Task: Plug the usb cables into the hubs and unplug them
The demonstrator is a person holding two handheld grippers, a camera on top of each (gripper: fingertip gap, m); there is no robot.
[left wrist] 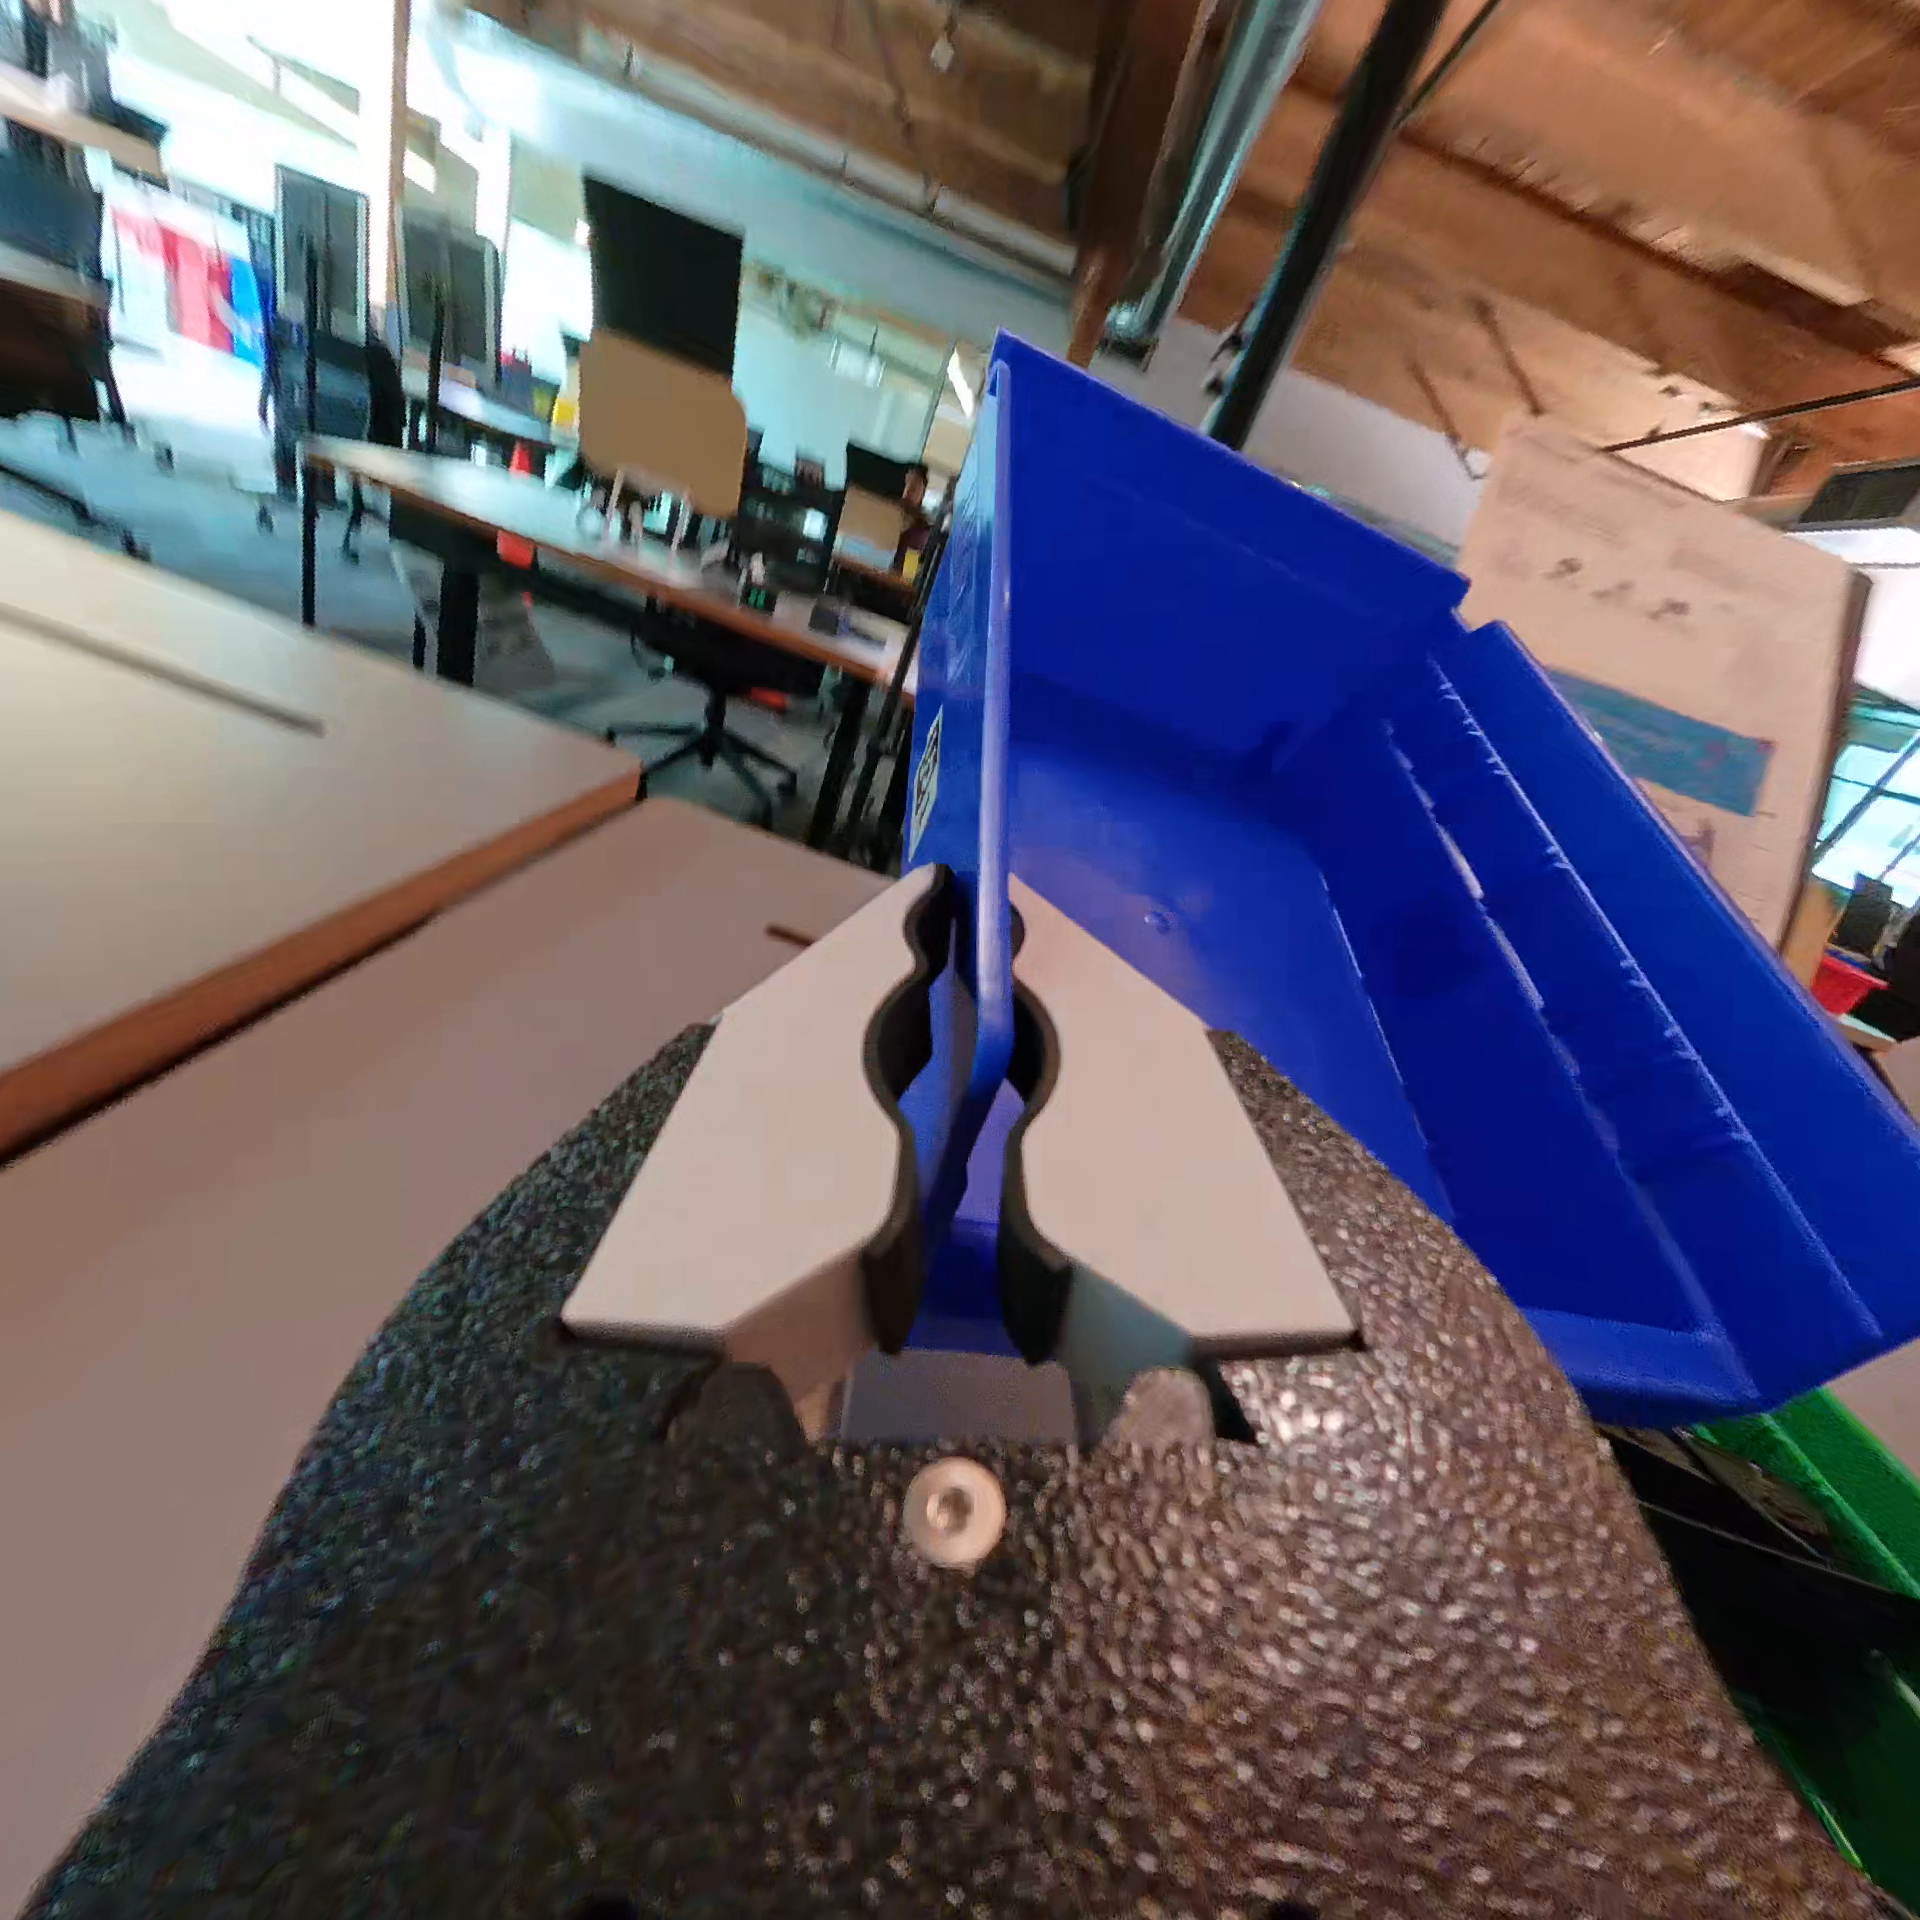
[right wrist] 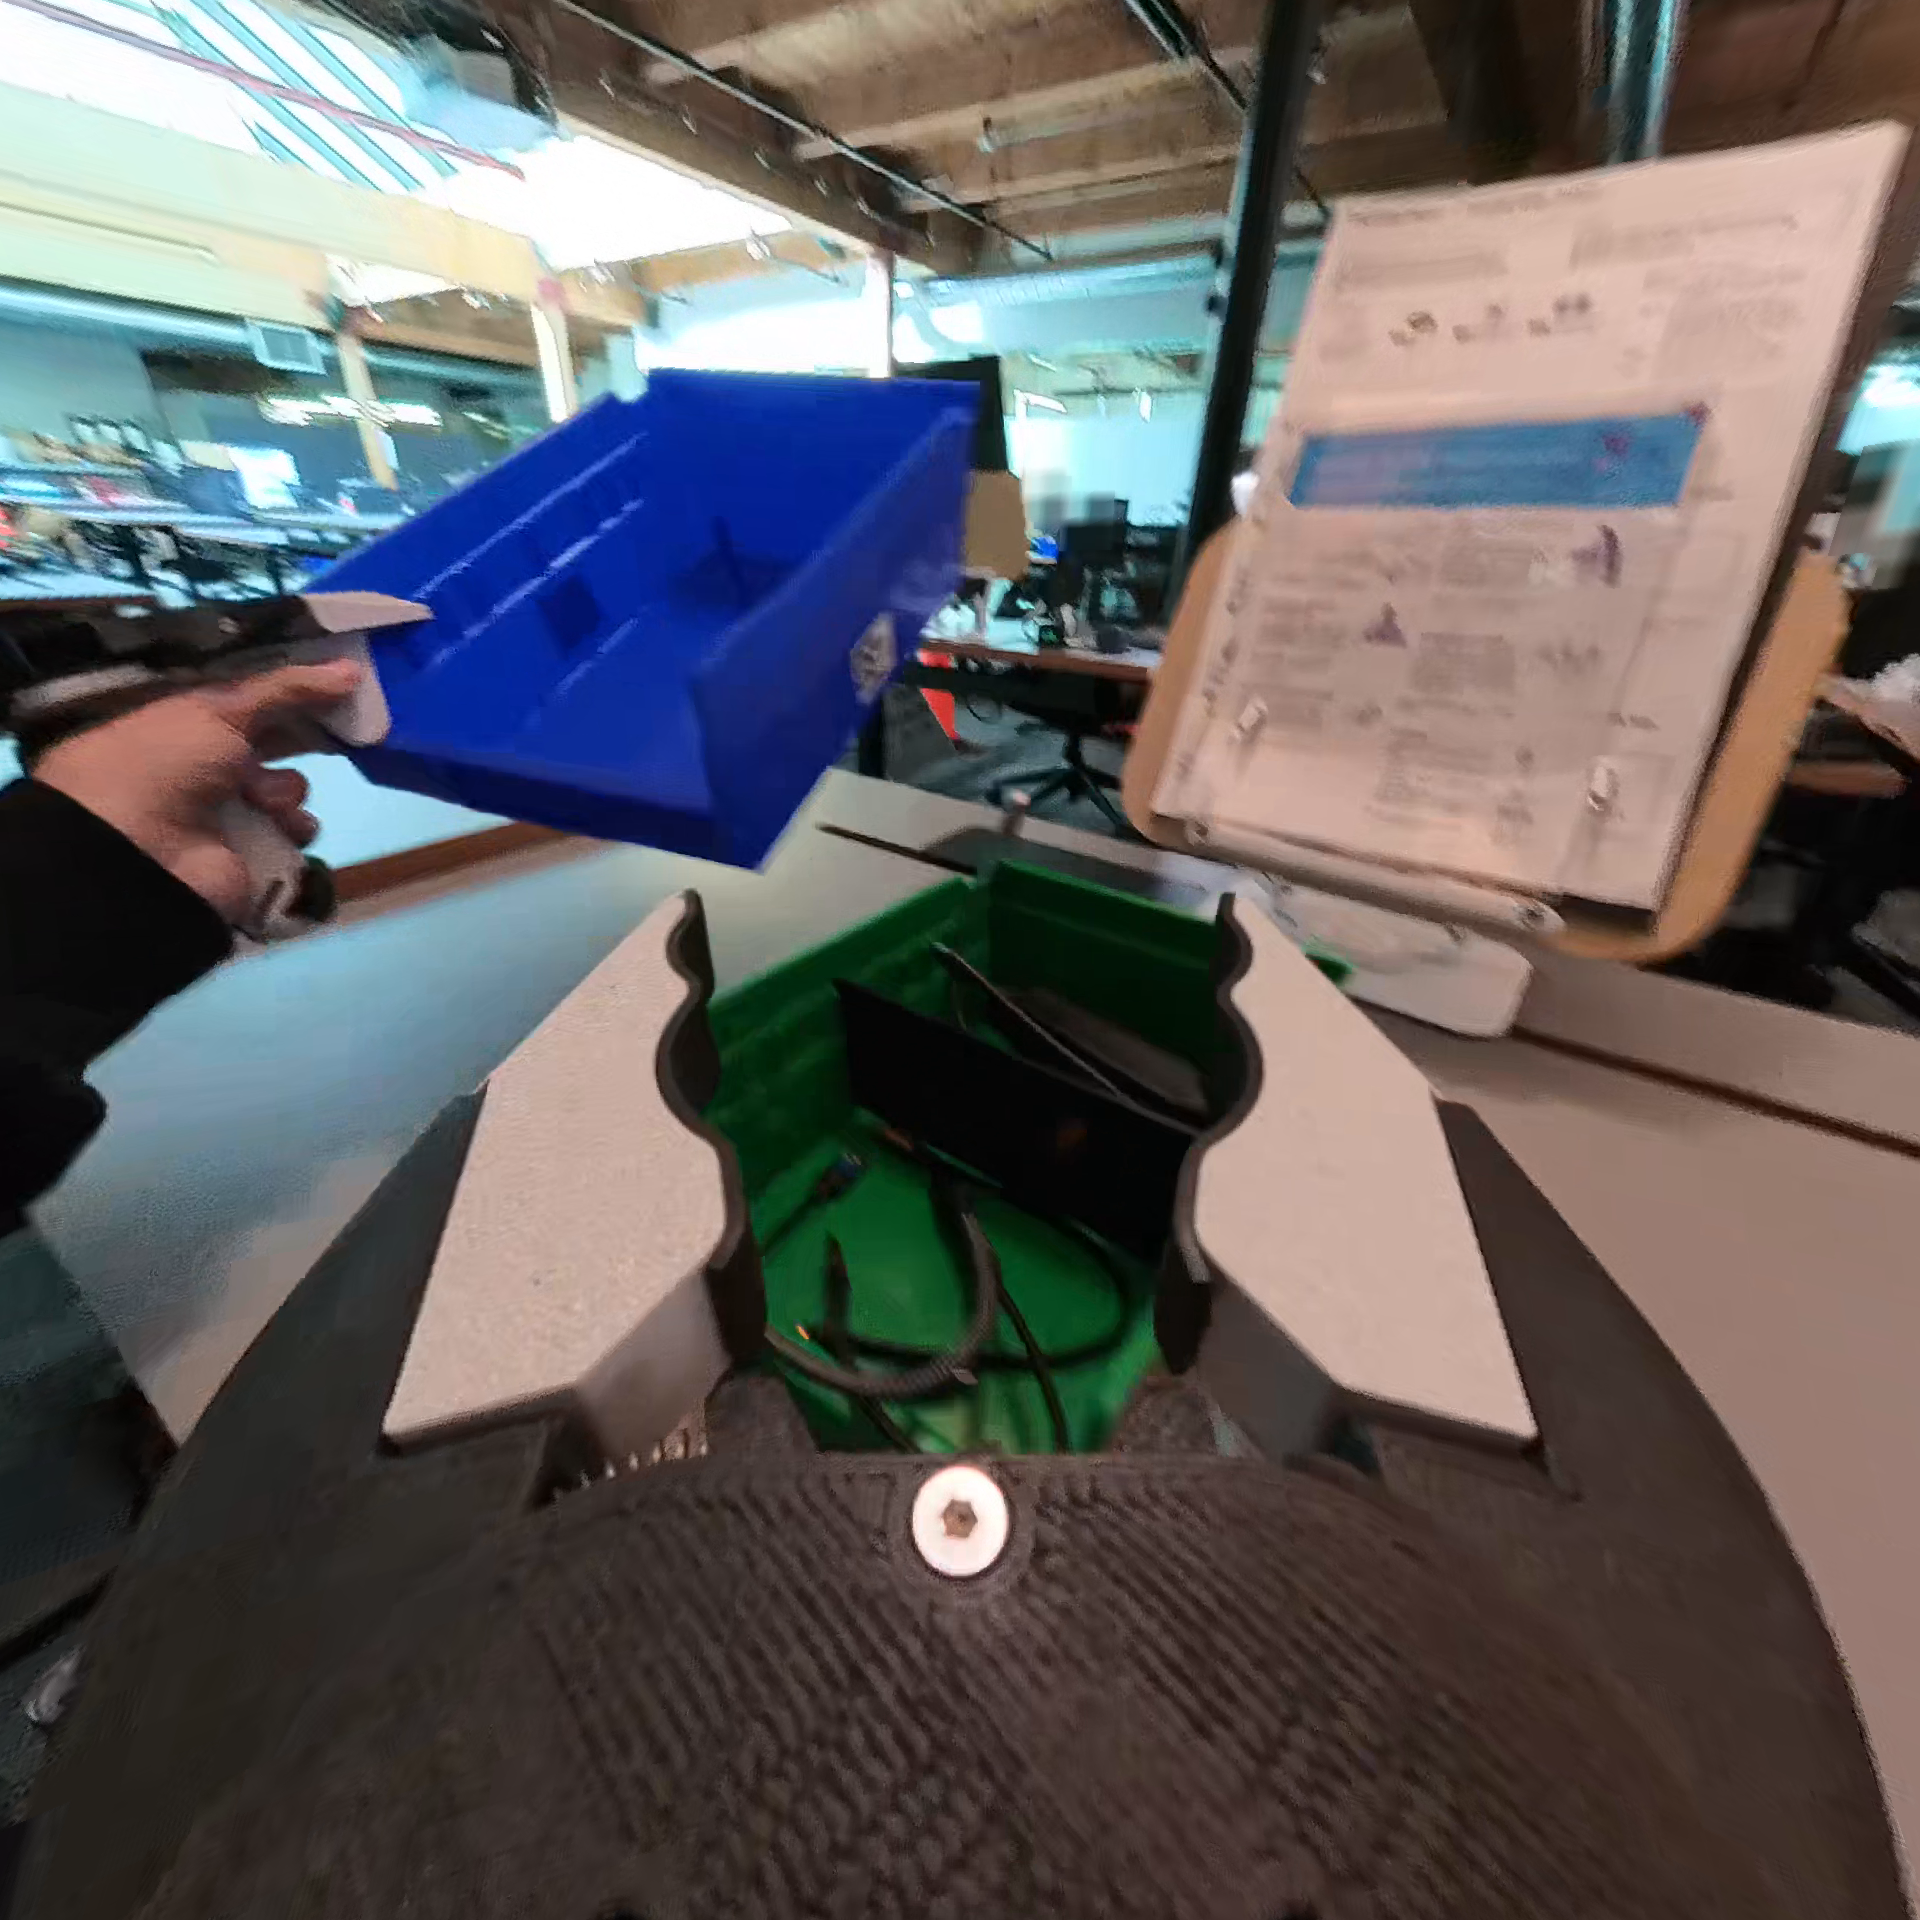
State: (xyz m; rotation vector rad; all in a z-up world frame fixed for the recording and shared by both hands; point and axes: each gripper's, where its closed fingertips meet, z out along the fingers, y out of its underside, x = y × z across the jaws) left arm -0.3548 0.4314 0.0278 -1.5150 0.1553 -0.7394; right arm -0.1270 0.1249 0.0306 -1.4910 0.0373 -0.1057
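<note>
Left gripper (left wrist: 971,1049): our jaws are clamped on the thin side wall of a rigid blue plastic storage bin (left wrist: 1299,852), which we hold tilted in the air above the pale grey desk (left wrist: 312,1195).
Right gripper (right wrist: 961,1122): our jaws stand wide apart and grip nothing, hanging over a green plastic bin (right wrist: 1039,914) that rests on the desk.
Task things: black braided usb cables (right wrist: 966,1340) lie in loose loops on the green bin's floor; flat black slabs (right wrist: 997,1112), which we take for the hubs, stand on edge behind them.
Handling: we judge the cables light and floppy, so we would pinch the stiff plug end, not the cord; a hub looks light and smooth-sided and may slide, so one gripper should pin its body during plugging.
Blue bin: it looks empty and light, yet a one-wall pinch lets it swing.
Around: a clipboard of printed sheets (right wrist: 1486,520) leans just behind the green bin.
In the way: the blue bin hangs near the green bin's opening, the bin walls crowd our reach, and the cables overlap.
</note>
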